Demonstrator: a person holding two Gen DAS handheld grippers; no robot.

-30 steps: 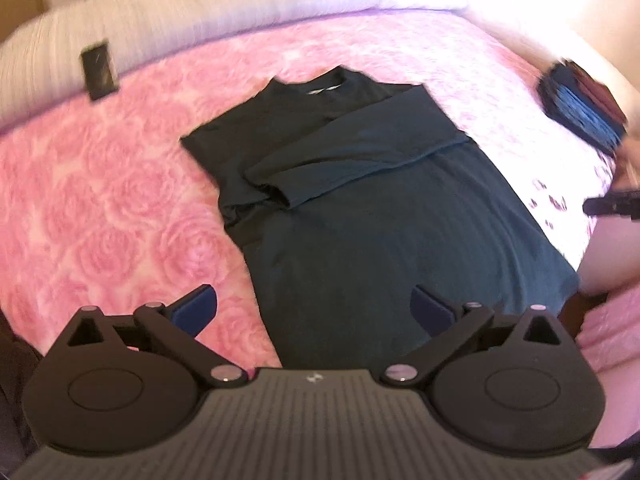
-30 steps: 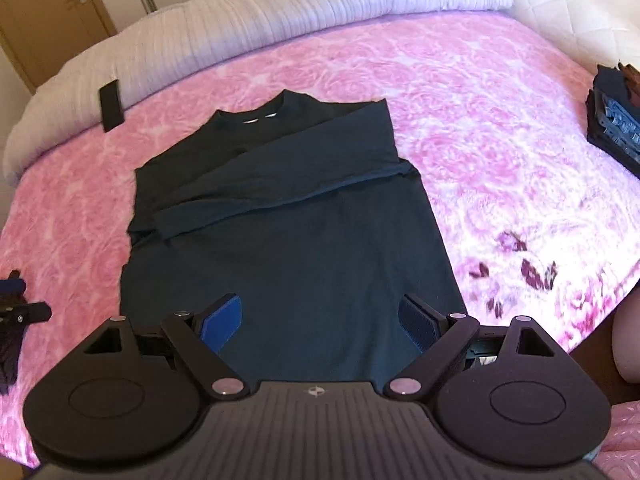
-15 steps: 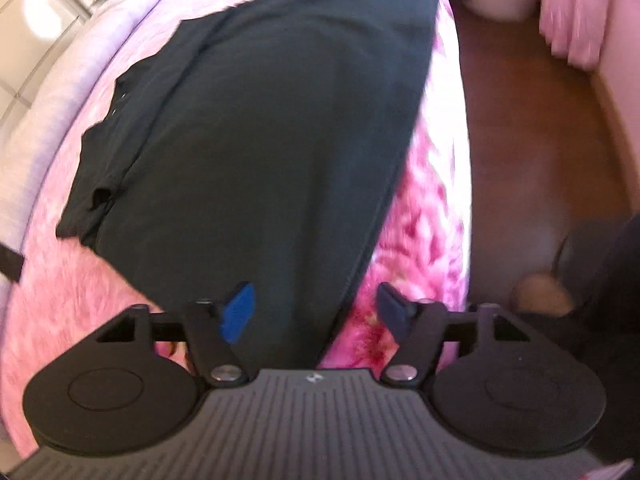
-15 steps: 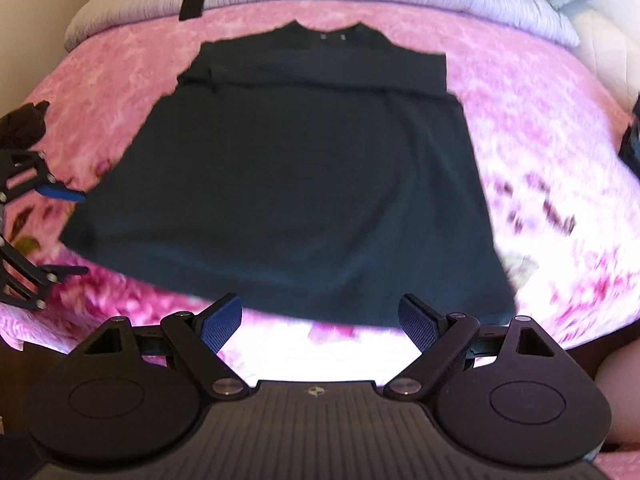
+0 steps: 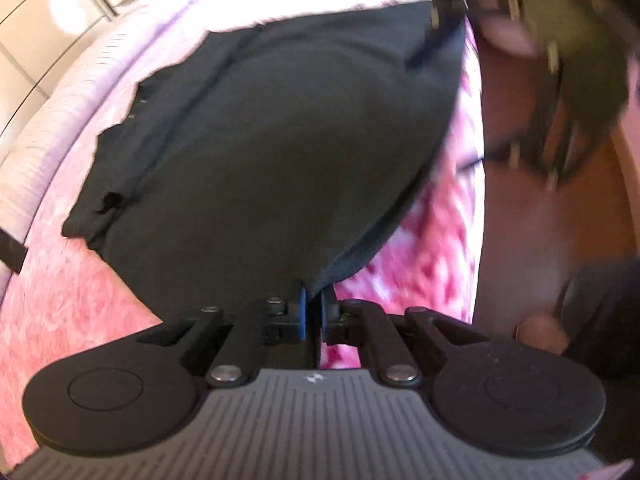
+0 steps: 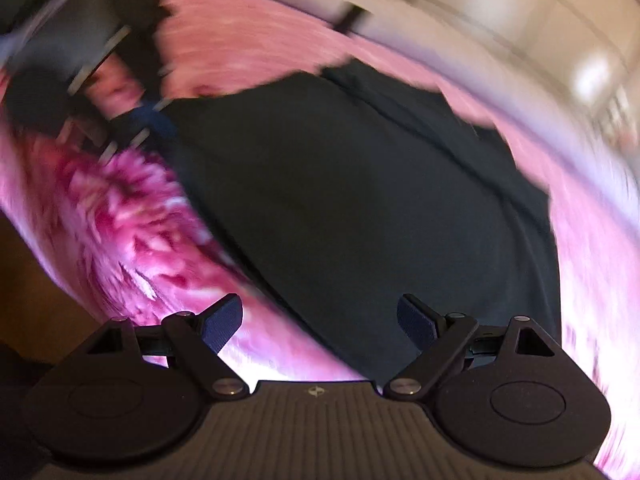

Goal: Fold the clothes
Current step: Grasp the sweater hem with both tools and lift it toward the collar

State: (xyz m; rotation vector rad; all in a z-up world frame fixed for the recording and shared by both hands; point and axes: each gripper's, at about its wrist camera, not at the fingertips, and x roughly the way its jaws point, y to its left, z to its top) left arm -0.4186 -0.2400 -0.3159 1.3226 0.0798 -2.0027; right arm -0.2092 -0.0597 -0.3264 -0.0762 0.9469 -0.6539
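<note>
Clamped now on the hem corner of the shirt (image 5: 280, 152), low centre of frame, left gripper (image 5: 313, 312) no longer gaping as a second ago; right gripper (image 6: 320, 322) swung down, wide and empty above the opposite corner, lift-and-fold likely next.

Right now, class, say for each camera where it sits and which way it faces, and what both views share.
Left wrist: on the left gripper, facing down the dark shirt, shut on its hem; the right gripper shows blurred.
Right wrist: on the right gripper, open above the hem; the left gripper is blurred upper left.
Shared: shirt, pink bedspread.
</note>
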